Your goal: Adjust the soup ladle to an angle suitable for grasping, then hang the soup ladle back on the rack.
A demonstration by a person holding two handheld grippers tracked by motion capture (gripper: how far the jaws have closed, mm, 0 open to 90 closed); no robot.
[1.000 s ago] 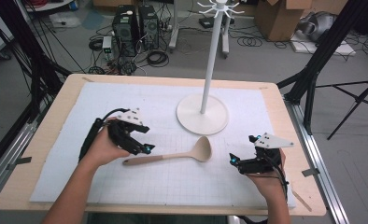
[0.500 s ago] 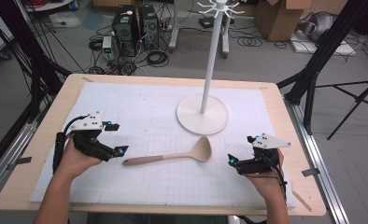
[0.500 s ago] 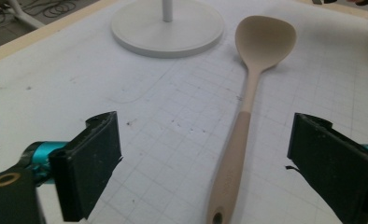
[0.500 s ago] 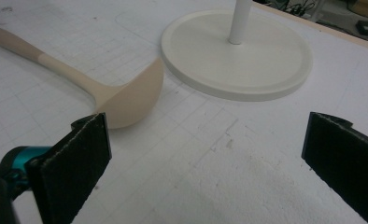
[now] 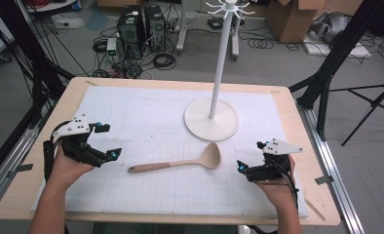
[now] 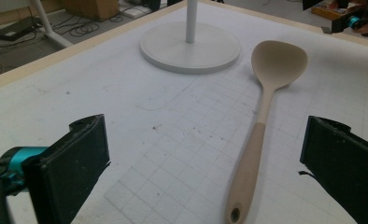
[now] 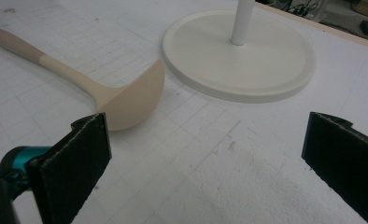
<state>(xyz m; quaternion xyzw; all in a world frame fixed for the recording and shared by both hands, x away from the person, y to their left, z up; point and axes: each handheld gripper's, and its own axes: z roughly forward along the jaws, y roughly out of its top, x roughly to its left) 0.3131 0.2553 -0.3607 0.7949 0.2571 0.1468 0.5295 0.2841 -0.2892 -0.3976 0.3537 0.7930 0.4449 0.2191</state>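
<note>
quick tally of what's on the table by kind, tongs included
spoon: 1
stand: 1
grid mat: 1
tongs, left and right, both open and empty: 2
total: 5

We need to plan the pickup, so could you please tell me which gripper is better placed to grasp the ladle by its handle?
Probably the left gripper: its open jaws face the ladle, handle end nearest. The right gripper, also open, sits by the bowl.
</note>
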